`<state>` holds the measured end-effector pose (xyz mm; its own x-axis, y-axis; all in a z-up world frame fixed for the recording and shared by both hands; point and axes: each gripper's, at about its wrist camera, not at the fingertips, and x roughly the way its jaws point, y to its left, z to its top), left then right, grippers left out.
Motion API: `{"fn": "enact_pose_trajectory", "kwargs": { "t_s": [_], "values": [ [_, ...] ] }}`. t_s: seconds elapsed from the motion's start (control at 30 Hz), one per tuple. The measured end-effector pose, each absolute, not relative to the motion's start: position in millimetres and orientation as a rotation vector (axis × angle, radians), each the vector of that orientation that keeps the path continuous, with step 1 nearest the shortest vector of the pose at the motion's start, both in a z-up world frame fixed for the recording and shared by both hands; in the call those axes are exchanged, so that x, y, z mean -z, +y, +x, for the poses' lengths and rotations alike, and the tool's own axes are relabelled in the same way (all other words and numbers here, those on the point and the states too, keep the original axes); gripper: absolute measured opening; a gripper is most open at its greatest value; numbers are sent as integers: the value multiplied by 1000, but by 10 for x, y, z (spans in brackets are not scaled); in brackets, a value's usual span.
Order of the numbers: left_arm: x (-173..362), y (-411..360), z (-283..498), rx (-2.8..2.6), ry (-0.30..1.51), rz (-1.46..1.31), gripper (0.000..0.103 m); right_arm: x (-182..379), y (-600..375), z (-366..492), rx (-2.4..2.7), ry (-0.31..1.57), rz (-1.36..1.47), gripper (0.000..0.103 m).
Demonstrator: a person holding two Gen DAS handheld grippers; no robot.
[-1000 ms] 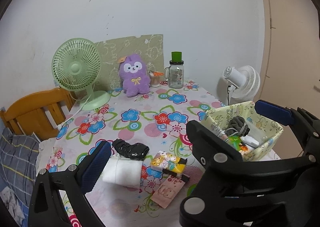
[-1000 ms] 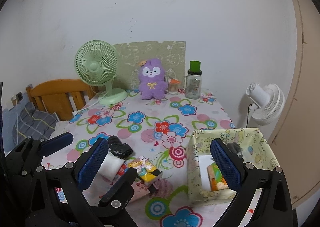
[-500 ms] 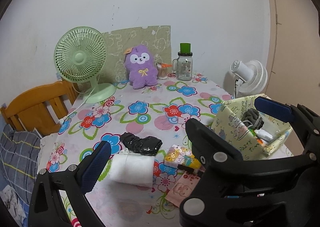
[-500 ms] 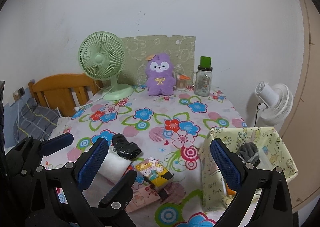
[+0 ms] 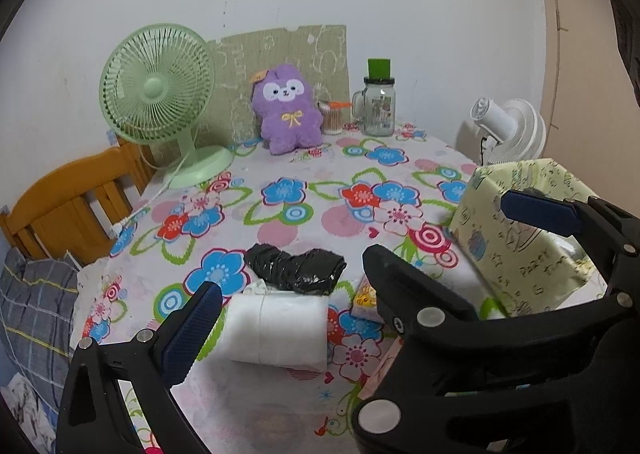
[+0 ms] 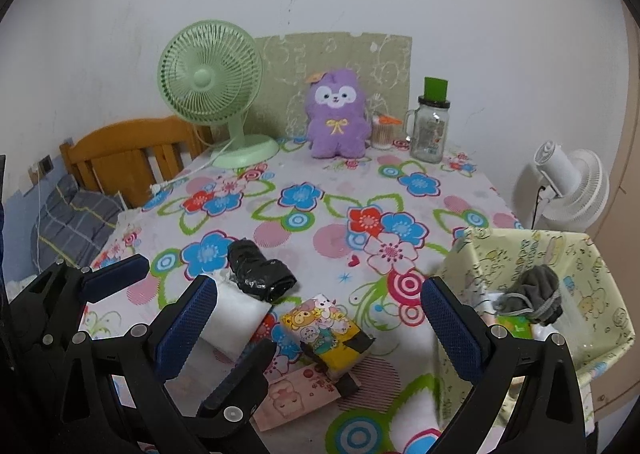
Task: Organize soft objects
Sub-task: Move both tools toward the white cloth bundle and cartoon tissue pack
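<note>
The yellow-green fabric bin [image 6: 580,266] carries small printed words too blurred to read. Both grippers hover low over the table: the left gripper [image 5: 360,254] and right gripper [image 6: 320,318] gape empty. The white roll [image 5: 276,328] lies left of the bin, touching the black bundle [image 5: 296,268].

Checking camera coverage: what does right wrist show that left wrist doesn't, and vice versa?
Right wrist only: the inside of the yellow fabric bin, with a grey bundle on top, and the whole yellow cartoon packet plus the pink packet.

Left wrist only: the full white roll, unobstructed, and the bin's outer side wall.

Both: black bundle, purple plush, green fan, glass jar, white fan. Both grippers open, holding nothing.
</note>
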<state>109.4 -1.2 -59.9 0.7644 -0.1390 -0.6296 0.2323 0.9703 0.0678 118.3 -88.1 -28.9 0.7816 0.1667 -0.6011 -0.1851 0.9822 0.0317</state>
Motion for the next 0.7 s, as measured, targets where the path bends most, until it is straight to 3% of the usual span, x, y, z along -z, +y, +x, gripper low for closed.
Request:
{"fn": "enact_pose_trajectory", "kwargs": {
  "t_s": [0.7],
  "values": [
    [1064, 177, 1424, 138, 794, 138, 103, 790, -727, 1572, -216, 759, -73, 99]
  ]
}}
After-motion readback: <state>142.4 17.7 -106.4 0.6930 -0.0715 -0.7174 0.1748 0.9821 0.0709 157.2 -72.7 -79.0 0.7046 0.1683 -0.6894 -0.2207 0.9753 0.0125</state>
